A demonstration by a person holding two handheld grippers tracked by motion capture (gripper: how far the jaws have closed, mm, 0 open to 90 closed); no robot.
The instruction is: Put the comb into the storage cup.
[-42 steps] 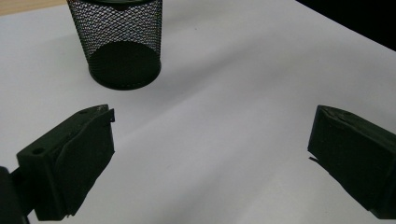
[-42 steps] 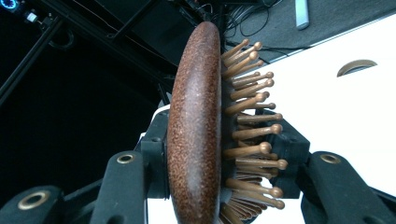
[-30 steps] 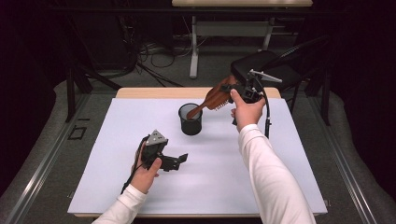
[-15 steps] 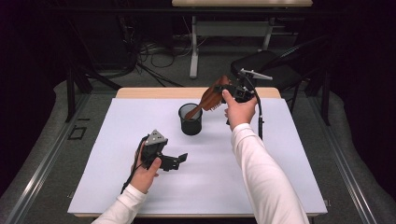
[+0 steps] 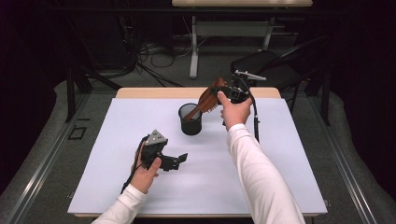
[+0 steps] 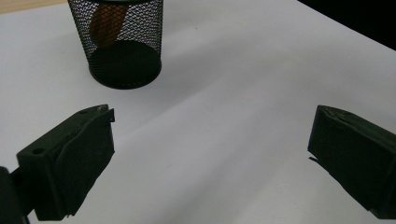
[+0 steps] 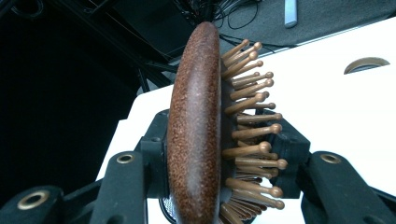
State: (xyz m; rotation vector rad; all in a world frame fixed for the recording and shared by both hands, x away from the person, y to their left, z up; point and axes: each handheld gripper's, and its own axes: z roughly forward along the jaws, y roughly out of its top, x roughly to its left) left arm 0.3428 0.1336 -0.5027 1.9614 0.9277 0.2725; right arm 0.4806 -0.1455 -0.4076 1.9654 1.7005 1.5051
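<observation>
My right claw [image 5: 224,95] is clamped on the hairbrush [image 5: 206,99], handle entering the mesh cup [image 5: 190,119] near the tabletop's [image 5: 280,154] far edge; a tilted release could topple it.

- one wooden hairbrush [image 5: 208,98], at 12 o'clock on the desk [image 5: 116,186], its handle down in the cup.
- one black mesh cup [image 5: 190,119], just below it.
- two grippers: the left gripper [image 5: 180,160] near 7 o'clock, the right gripper [image 5: 223,93] at 1 o'clock.
- one white desk.
- one dark chair [image 5: 266,63] beyond the desk, at 1 o'clock.
</observation>
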